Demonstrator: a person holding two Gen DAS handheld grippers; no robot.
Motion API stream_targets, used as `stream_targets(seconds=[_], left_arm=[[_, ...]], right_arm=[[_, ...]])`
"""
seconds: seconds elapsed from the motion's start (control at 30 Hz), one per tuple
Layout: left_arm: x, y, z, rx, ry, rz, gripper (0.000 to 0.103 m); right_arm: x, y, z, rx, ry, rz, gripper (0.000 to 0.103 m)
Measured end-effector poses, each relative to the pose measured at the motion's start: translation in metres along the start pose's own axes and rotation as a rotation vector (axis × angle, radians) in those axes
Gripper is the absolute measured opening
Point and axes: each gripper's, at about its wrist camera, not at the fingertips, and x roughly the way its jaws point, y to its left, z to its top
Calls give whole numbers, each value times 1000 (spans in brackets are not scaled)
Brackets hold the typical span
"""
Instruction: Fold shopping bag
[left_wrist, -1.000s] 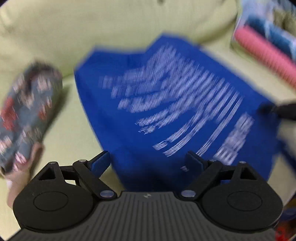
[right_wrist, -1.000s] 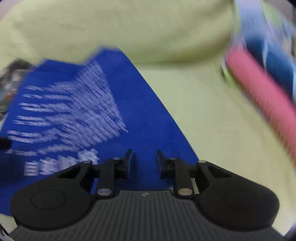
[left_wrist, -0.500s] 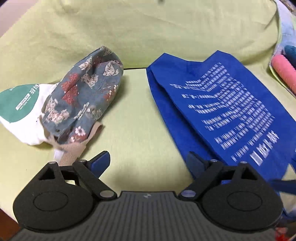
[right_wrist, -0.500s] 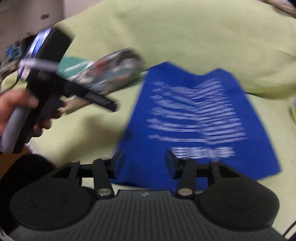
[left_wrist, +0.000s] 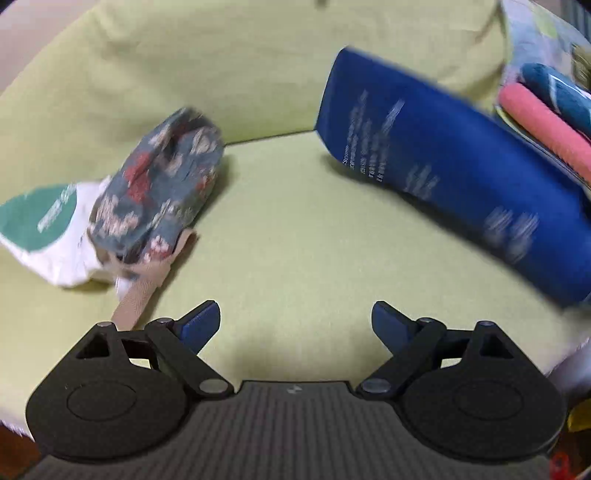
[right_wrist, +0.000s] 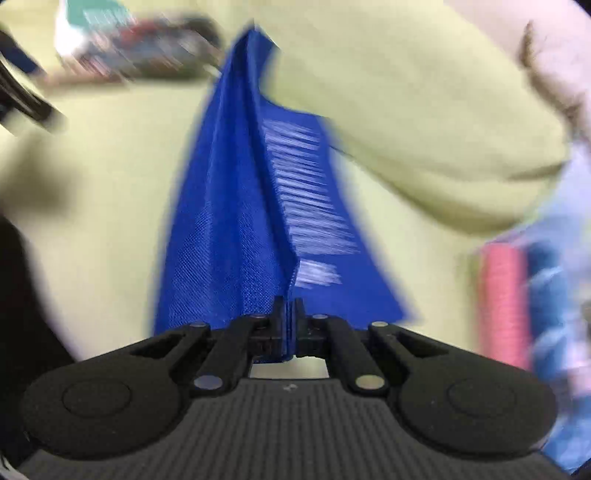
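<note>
1. A royal-blue nonwoven shopping bag (right_wrist: 229, 229) with white print is lifted off the yellow-green sofa (left_wrist: 295, 229), pinched into a vertical ridge.
2. The print is too blurred to read.
3. The right tool (right_wrist: 290, 314) is clamped on the bag's near edge, at 6 o'clock.
4. The left view alone shows the left tool (left_wrist: 295, 325) spread wide and empty, and a floral bag (left_wrist: 159, 188) at 9 o'clock.

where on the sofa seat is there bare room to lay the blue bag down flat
The seat cushion is bare between the floral bag and the lifted blue shopping bag. The right side is crowded by stacked folded textiles.
</note>
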Motion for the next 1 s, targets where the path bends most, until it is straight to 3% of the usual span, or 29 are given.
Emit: stream_targets(seconds=[0.07,0.13,0.3,0.43,0.47,0.5,0.57,0.67,0.87,0.93,1.0], left_arm=[[-7,-6,5,40,-37,-9,91],[-12,-11,15,122,-90,-5,91],[-14,-14,42,433,-230,72,91],[-1,-16,52,668,-267,95,91],[5,-17,55,710,-260,91,91],[10,-16,61,714,-251,73,91],[19,-13,79,658,-229,13,91],[50,1,113,462,-146,-81,91],[119,18,129,183,35,-144,90],[135,20,126,117,79,-157,73],[141,22,116,87,100,-149,33]], right_arm=[[-6,-23,-10,-77,-32,-52,1],[-18,-33,-15,-118,-73,-45,1],[-38,-5,-21,-17,-159,194,2],[-33,43,-14,100,-156,317,18],[-31,51,-12,134,-153,330,28],[-32,55,-11,162,-153,325,32],[-37,62,-9,179,-169,307,42],[-33,76,-10,117,-159,260,61],[-9,123,-18,-127,-106,130,64],[-1,132,-20,-184,-101,80,62],[6,133,-20,-210,-78,45,31]])
